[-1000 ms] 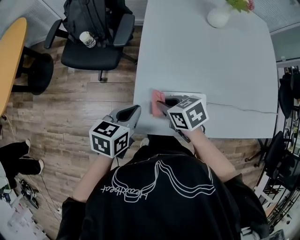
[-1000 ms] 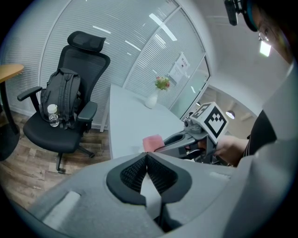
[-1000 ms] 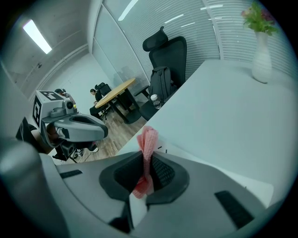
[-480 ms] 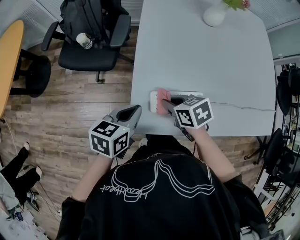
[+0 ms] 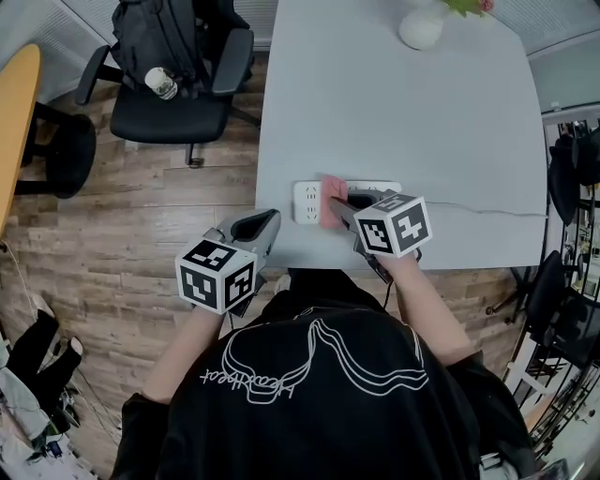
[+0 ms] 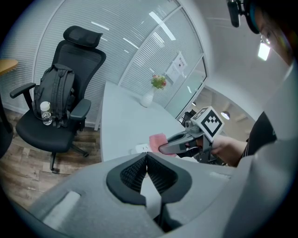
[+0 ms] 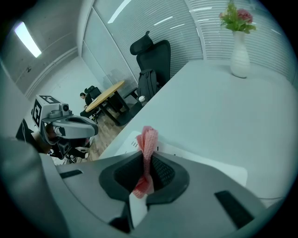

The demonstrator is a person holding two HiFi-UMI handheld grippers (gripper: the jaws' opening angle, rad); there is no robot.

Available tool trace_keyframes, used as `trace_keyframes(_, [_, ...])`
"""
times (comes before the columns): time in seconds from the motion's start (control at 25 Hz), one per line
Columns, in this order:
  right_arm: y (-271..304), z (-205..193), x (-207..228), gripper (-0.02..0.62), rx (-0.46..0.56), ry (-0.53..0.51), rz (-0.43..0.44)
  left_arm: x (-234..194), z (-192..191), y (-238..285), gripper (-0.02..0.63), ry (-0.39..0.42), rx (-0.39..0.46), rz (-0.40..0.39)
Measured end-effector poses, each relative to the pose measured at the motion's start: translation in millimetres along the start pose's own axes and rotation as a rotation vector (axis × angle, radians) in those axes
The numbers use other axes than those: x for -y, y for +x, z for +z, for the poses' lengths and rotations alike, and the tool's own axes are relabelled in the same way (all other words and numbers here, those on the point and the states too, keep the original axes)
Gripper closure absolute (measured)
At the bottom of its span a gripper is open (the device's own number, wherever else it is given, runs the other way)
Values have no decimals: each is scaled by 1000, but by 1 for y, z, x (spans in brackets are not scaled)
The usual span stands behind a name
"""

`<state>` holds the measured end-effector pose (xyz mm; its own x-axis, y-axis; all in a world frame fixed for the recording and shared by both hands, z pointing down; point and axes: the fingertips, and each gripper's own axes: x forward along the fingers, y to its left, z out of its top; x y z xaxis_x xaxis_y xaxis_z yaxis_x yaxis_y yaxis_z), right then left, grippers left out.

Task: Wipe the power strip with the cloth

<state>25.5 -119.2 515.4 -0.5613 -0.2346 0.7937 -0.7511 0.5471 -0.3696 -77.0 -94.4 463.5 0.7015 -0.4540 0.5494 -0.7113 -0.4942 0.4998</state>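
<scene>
A white power strip (image 5: 309, 201) lies near the front edge of the pale table (image 5: 394, 112), its cord (image 5: 478, 211) running off to the right. My right gripper (image 5: 336, 208) is shut on a pink cloth (image 5: 332, 197) that rests on the strip's middle; the cloth (image 7: 147, 148) sticks up between the jaws, with the strip (image 7: 205, 162) beneath. My left gripper (image 5: 262, 225) hangs off the table's left front corner, shut with nothing in it. In the left gripper view the cloth (image 6: 157, 139) and strip (image 6: 141, 148) show ahead.
A white vase with flowers (image 5: 422, 26) stands at the table's far edge. A black office chair (image 5: 173, 84) with a backpack and a bottle (image 5: 160, 82) is on the wooden floor to the left. A wooden table edge (image 5: 14, 122) lies far left.
My right gripper has dragged the pink cloth rightward along the power strip, uncovering the strip's left end. The left gripper has hardly moved.
</scene>
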Motion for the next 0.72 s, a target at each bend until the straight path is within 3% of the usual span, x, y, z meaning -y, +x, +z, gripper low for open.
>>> trace_keyframes(0.72, [-25, -17, 32, 557, 21, 60, -47, 14, 1, 11, 594, 12, -12, -32])
